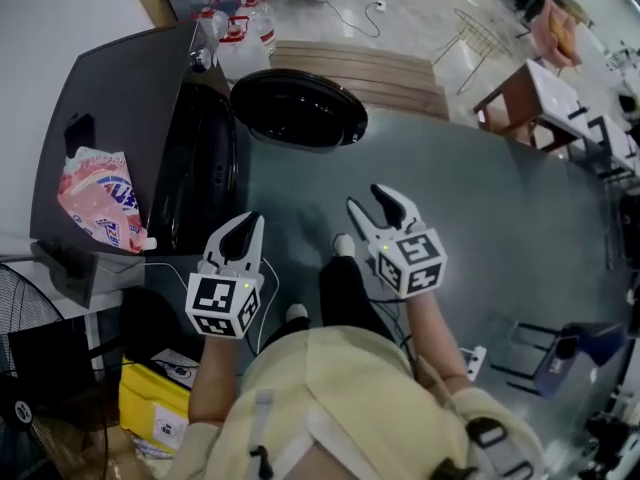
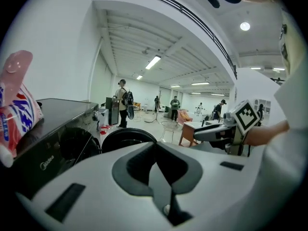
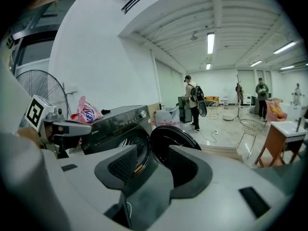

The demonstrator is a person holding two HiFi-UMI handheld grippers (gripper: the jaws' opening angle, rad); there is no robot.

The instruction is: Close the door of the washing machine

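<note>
From the head view we see the washing machine (image 1: pixel 120 88) at the left, its round door (image 1: pixel 300 108) swung fully open and lying ahead of both grippers, well apart from each. The left gripper (image 1: pixel 250 224) has its jaws pressed together with nothing between them; in its own view the door (image 2: pixel 126 136) appears just beyond the closed tips, untouched. The right gripper (image 1: pixel 370 202) has its jaws spread wide and empty; in its own view we see the door (image 3: pixel 166 139) and the drum opening (image 3: pixel 129 143) framed in the gap, far beyond the pads. A detergent bag (image 1: pixel 100 198) rests on the machine's top.
</note>
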